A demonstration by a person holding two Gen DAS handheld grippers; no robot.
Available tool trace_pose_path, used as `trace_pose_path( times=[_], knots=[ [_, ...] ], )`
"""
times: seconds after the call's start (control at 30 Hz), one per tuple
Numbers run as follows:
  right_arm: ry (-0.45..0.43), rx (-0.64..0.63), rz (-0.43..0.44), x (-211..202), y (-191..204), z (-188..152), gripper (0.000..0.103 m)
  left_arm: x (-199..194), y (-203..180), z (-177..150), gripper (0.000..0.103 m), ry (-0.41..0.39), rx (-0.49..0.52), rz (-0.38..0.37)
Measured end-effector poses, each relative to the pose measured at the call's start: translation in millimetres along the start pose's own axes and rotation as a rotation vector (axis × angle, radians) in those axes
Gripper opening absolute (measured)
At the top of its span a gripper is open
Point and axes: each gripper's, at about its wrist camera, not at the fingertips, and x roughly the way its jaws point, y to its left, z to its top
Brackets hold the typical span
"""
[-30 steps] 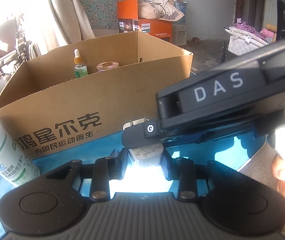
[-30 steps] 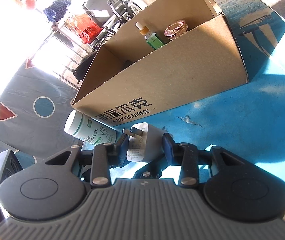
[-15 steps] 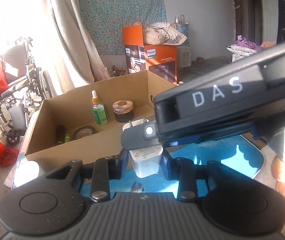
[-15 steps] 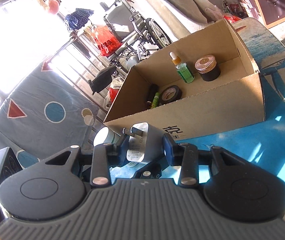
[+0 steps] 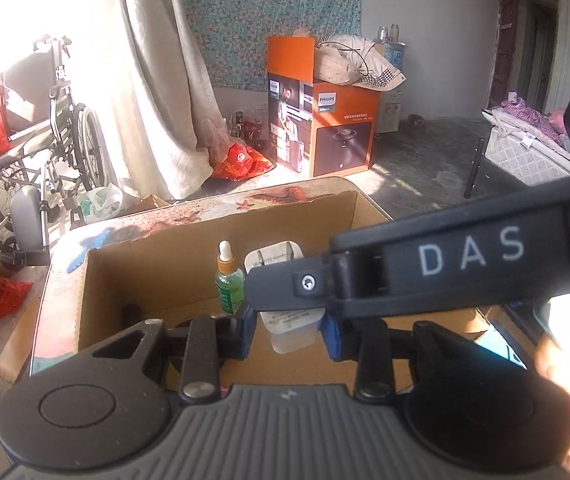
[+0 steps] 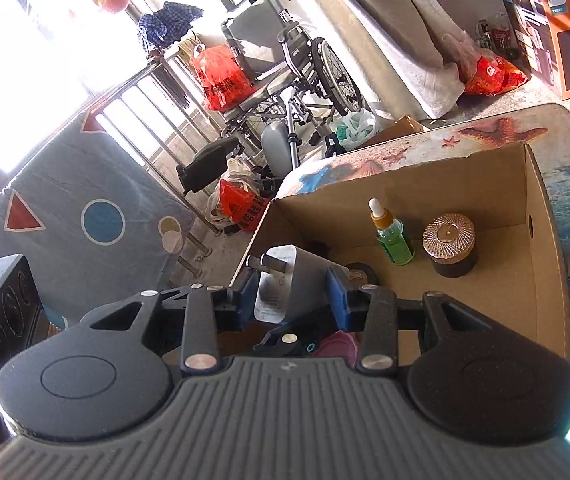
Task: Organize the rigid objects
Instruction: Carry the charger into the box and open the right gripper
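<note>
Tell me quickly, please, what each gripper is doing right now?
Left gripper: closed on the white charger.
Right gripper: closed on the same charger.

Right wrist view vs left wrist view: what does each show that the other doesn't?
Right wrist only: a copper-lidded jar upright on the box floor beside the dropper bottle, plus a blue mat with shapes.

Left wrist only: the right tool's "DAS" body crossing the frame, hiding the jar's spot.

Both: cardboard box, dropper bottle, white charger between the fingers, wheelchair.
</note>
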Motion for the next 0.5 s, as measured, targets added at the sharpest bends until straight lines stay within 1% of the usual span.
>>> trace_pose_path(
  times=[0.03,0.1,0.13,0.2,0.23,0.3,0.4,0.5],
  knots=[
    [0.044,0.026,-0.012,17.6,-10.1,10.4,0.038,12.7,5.7,1.9,0.035,0.038,-0.022,-0.007],
    [0.106,0.049,-0.028,39.5,-24.0,21.2,0.038,37.7,13.6,3.9,0.035,0.101,-0.051,-0.013],
    [0.147,0.071,-0.043,58.1,-31.0,23.9,0.038,47.5,15.8,4.0,0.035,0.128,-0.057,-0.018],
    [0.203,0.093,-0.06,76.8,-43.2,28.2,0.038,71.5,25.4,2.4,0.035,0.199,-0.086,-0.029],
    [0.233,0.109,-0.072,89.1,-50.5,27.1,0.038,77.5,28.0,1.3,0.035,0.219,-0.092,-0.033],
    [0.274,0.118,-0.084,103.2,-58.6,25.0,0.039,92.0,30.9,-1.6,0.035,0.267,-0.099,-0.036],
    [0.325,0.142,-0.094,118.8,-68.3,21.7,0.04,103.8,34.2,-5.0,0.035,0.315,-0.102,-0.046],
    [0.355,0.162,-0.096,128.9,-75.4,14.9,0.04,108.7,43.7,-7.3,0.037,0.364,-0.151,-0.075]
  ],
)
